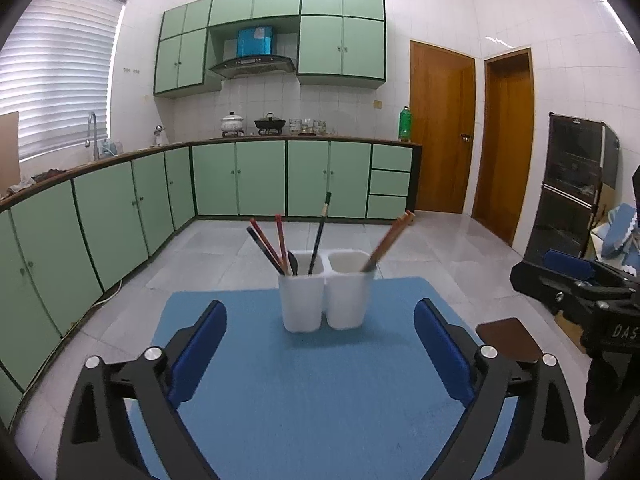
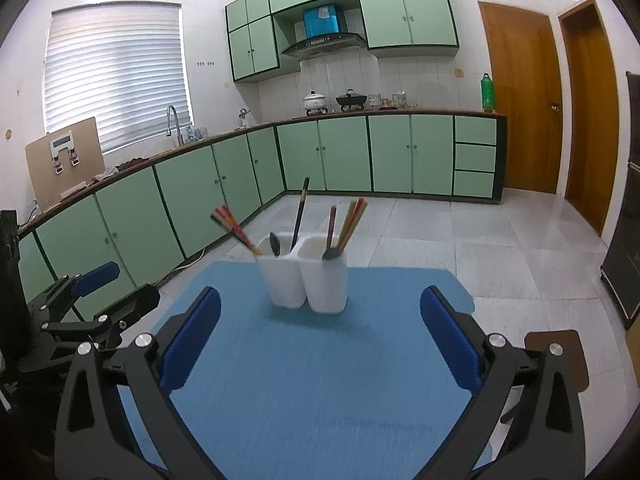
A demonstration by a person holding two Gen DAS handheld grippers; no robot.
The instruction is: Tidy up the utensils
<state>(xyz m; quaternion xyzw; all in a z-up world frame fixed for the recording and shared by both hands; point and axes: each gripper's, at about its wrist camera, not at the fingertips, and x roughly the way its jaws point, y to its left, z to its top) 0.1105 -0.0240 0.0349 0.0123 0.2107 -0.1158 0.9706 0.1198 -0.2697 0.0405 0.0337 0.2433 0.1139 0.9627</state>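
**Inspector:** Start with the surface.

**Assistant:** A blue mat (image 1: 320, 380) covers the desk; a brown corner (image 1: 506, 338) of the desk shows past the mat's right edge. Toward its far end stand two white holders (image 1: 326, 300), touching side by side.

**Inspector:** Their contents?

**Assistant:** In the left wrist view, the left holder carries red and dark chopsticks (image 1: 266, 246), a long black utensil (image 1: 320, 236) and a dark spoon. The right holder carries orange-brown chopsticks (image 1: 386, 242) leaning right. The right wrist view also shows a spoon (image 2: 330, 254) in the right holder.

**Inspector:** The tools?

**Assistant:** Left tool (image 1: 320, 356): released, blue pads spread wide, only mat between them. Right tool (image 2: 320, 354): likewise released, nothing held. Both are well short of the holders.

**Inspector:** The room?

**Assistant:** Kitchen. Green cabinets (image 1: 240, 178) run along two walls under a brown counter, more hang above beside a range hood (image 1: 252, 64). Pots (image 1: 248, 122) sit on the hob, a green bottle (image 1: 405, 124) at the counter's end. Window blinds (image 2: 116, 72) on the left, two wooden doors (image 1: 472, 136) on the right, pale tiled floor (image 1: 420, 248).
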